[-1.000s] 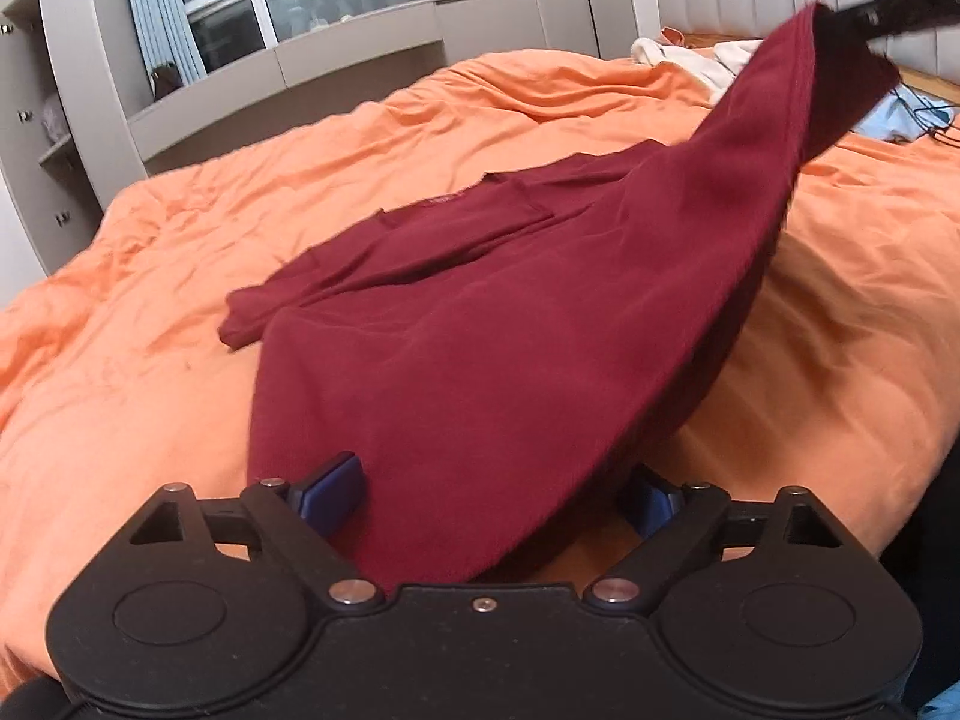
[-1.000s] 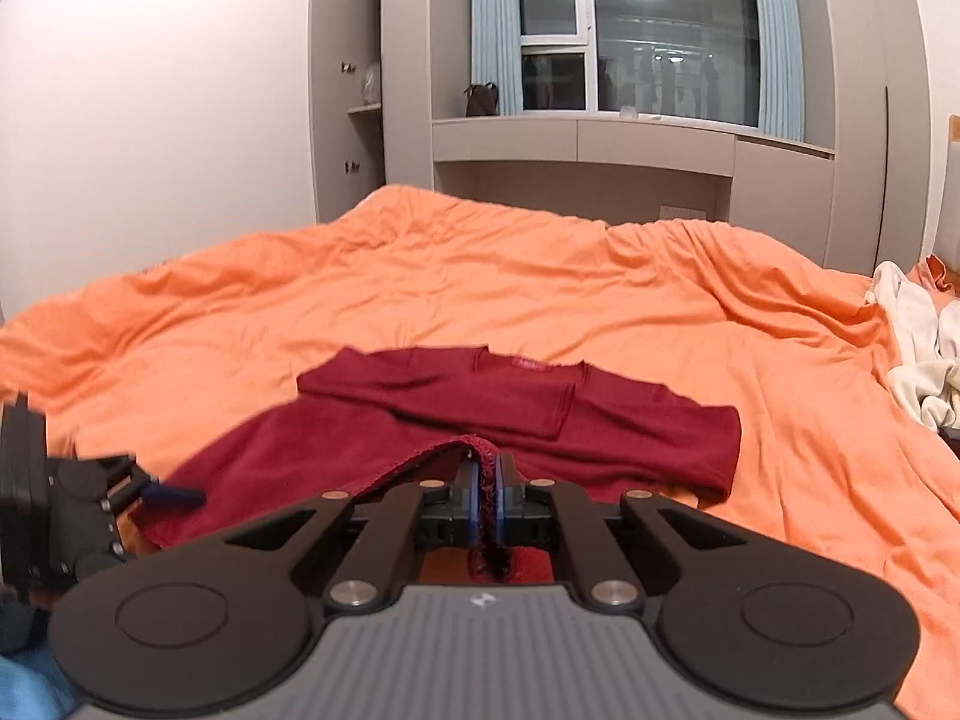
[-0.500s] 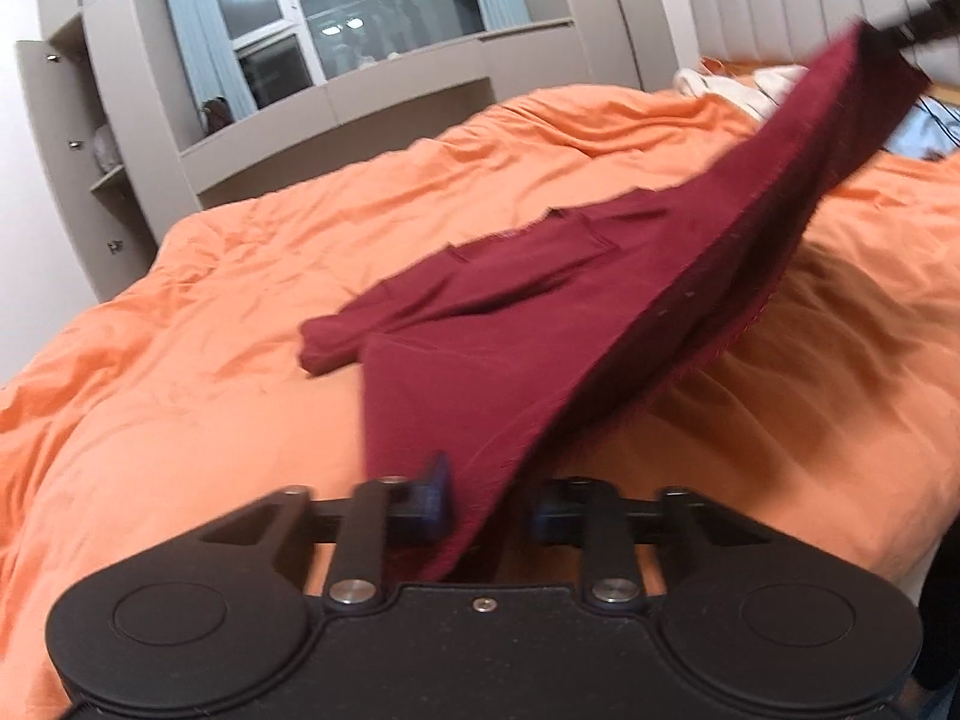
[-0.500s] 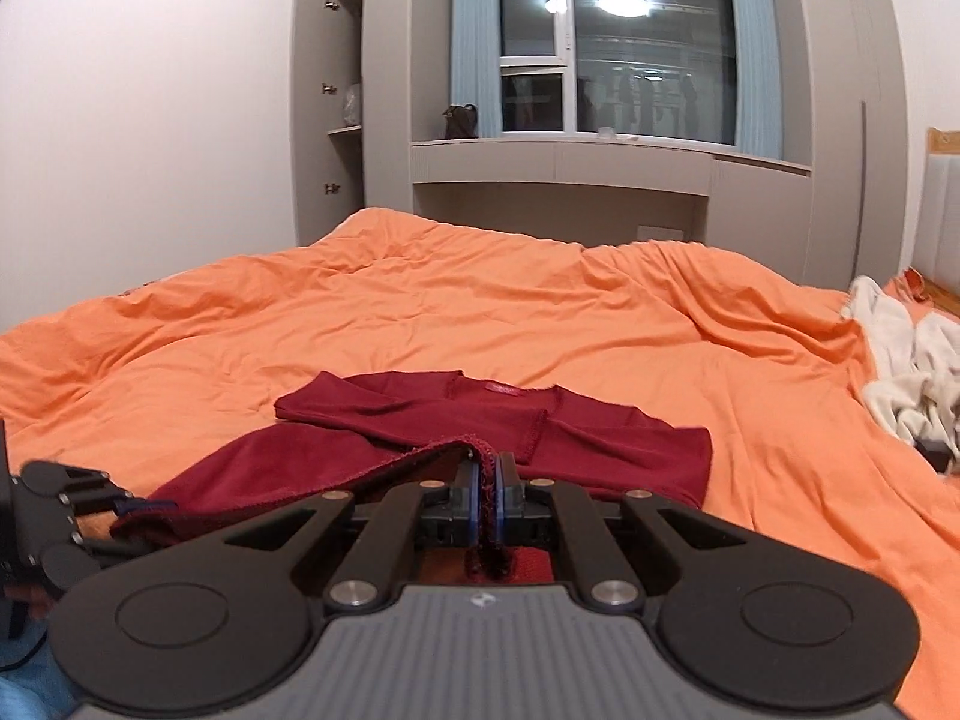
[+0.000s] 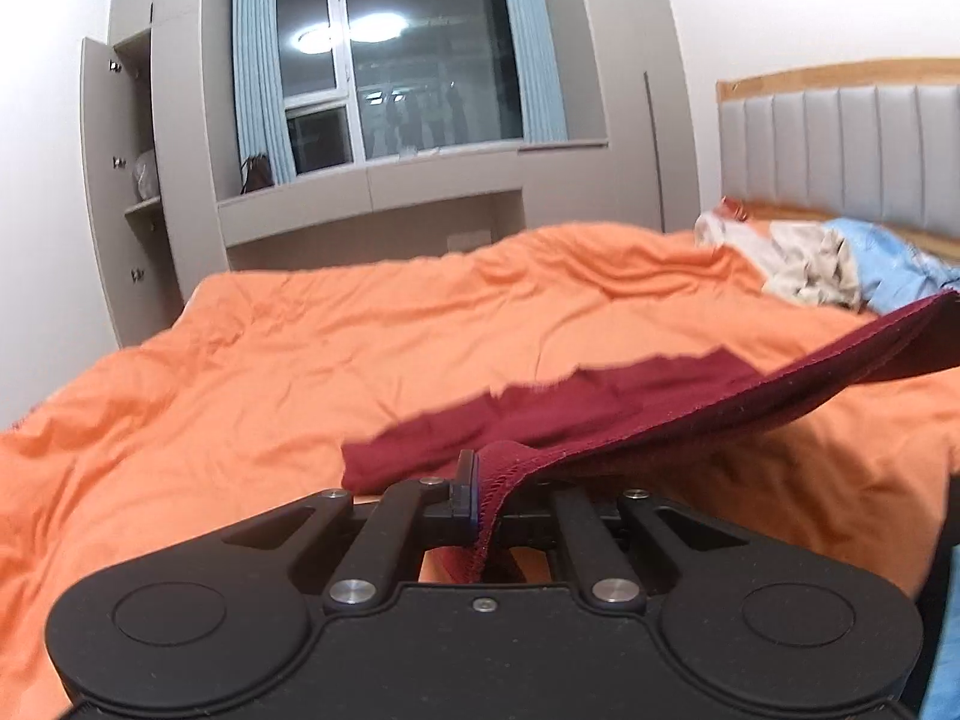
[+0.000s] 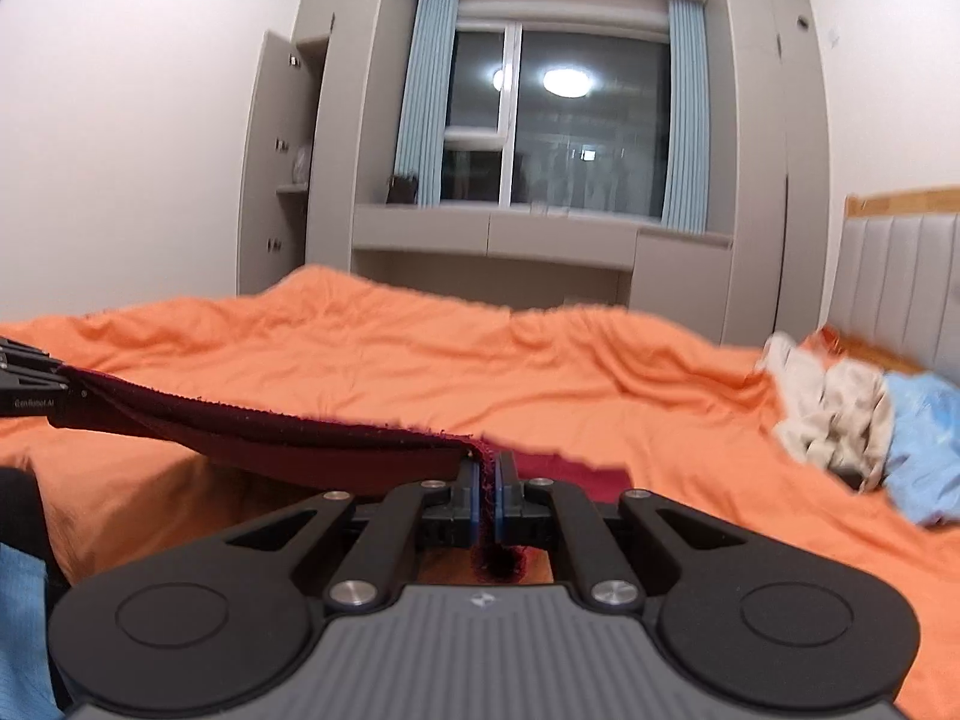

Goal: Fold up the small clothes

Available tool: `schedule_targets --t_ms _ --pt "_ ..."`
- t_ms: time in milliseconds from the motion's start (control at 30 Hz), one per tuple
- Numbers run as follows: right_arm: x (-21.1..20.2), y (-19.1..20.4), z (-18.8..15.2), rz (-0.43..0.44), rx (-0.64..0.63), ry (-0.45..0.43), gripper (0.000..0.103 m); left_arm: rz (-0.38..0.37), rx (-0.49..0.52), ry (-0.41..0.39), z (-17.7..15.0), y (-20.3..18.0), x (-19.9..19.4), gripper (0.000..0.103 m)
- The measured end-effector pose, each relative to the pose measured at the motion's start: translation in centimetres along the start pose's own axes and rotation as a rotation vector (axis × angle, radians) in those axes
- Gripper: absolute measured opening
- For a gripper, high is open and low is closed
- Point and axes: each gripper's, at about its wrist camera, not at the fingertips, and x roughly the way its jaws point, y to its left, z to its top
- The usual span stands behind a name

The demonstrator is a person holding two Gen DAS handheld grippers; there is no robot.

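A dark red shirt [image 5: 600, 414] lies partly on the orange duvet [image 5: 300, 372]. Its near hem is lifted and stretched between my two grippers. My left gripper [image 5: 489, 495] is shut on one hem corner; the hem runs off to the right edge. In the right wrist view my right gripper [image 6: 489, 492] is shut on the other corner of the shirt [image 6: 270, 438]. The hem spans left to the left gripper [image 6: 30, 384] at the frame edge. The far part of the shirt rests on the bed.
A pile of beige and light blue clothes [image 5: 840, 270] lies by the grey padded headboard [image 5: 840, 150], and shows at the right in the right wrist view [image 6: 858, 420]. Grey cabinets and a window [image 6: 558, 138] stand beyond the bed.
My left gripper has closed on the shirt's hem corner. Both grippers have risen and tilted up, lifting the hem taut above the bed.
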Motion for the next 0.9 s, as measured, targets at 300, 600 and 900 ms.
schedule_targets --t_ms 300,600,900 --pt "-3.9 -0.7 3.3 0.010 0.021 -0.026 0.005 -0.119 -0.025 0.018 3.7 1.1 -4.7 0.003" --pt "6.5 -2.9 7.0 -0.006 -0.076 0.060 0.005 -0.170 0.031 0.080 8.9 2.1 4.5 0.004" --pt "23.7 -4.9 7.9 0.003 -0.164 0.228 0.006 -0.152 0.113 0.236 11.9 3.7 20.1 0.004"
